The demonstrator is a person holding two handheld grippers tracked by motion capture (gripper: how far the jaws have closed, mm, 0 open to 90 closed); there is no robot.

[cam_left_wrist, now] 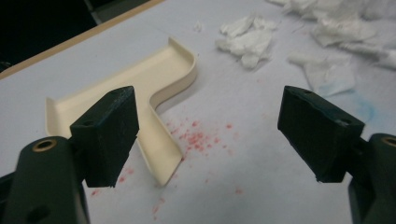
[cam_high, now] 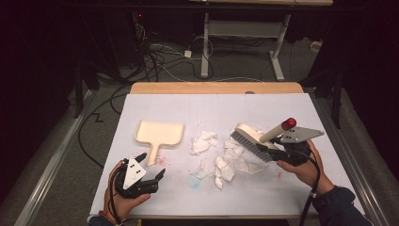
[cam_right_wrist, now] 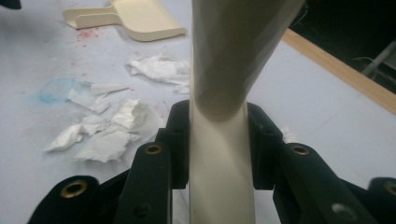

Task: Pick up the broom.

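Note:
A cream dustpan lies flat on the white table cover, left of centre, with its handle towards me. My left gripper is open just near of that handle's end. In the left gripper view the dustpan lies ahead, its handle beside the left jaw, and the gripper has nothing between its pads. My right gripper is shut on the cream handle of a brush with grey bristles and a red tip, held at the right over torn white paper scraps. The right gripper view has the brush handle clamped between both pads.
Red specks lie by the dustpan handle and a faint blue stain sits near the front. More paper scraps spread between dustpan and brush. The wooden table edge runs along the far side, with cables on the floor beyond.

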